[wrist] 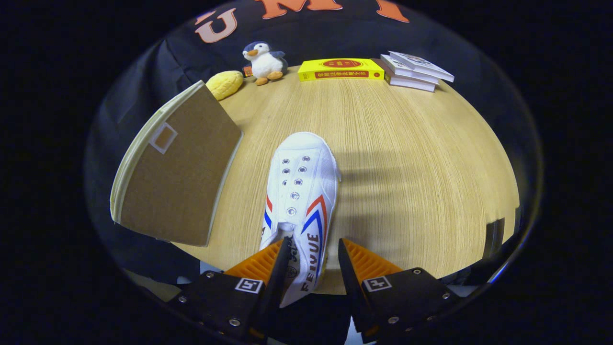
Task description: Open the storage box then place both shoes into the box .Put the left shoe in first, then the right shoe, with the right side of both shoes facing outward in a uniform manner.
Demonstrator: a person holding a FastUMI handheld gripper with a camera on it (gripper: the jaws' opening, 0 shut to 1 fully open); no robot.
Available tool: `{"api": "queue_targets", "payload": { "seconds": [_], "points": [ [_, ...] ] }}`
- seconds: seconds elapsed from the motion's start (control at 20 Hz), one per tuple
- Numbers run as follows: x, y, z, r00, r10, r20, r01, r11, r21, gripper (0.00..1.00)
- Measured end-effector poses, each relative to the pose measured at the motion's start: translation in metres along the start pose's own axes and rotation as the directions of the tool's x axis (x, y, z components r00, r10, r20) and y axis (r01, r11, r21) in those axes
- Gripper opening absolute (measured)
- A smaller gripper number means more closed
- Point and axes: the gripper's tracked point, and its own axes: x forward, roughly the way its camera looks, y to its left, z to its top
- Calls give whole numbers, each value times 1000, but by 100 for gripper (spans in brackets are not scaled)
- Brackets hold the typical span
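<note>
shoe (300, 191) between tool (312, 254) fingers, heel side, reaching ahead on desk (407, 158) | box (177, 163) left of shoe | penguin (263, 61), books (415, 71) far beyond

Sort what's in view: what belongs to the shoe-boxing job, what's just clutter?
Job:
- white shoe, heel between the open gripper fingers; one finger inside the shoe opening, the other clear of it
- storage box, left of the shoe

Clutter, far edge of the table:
- penguin plush
- yellow bun-shaped toy
- yellow book
- stack of books
</note>
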Motion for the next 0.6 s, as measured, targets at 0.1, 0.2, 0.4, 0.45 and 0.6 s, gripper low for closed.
{"api": "queue_targets", "payload": {
  "seconds": [0.1, 0.2, 0.4, 0.45, 0.6],
  "points": [
    [8, -1, -2, 1000, 17, 2, -17, 998, 54, 62],
    [11, 7, 0, 999, 54, 4, -55, 994, 93, 58],
    [10, 3, 3, 998, 53, 26, -56, 985, 162, 27],
    [12, 3, 2, 998, 52, 28, -56, 979, 197, 12],
    [0, 9, 19, 995, 59, 84, -76, 974, 213, 1]
  ]
}}
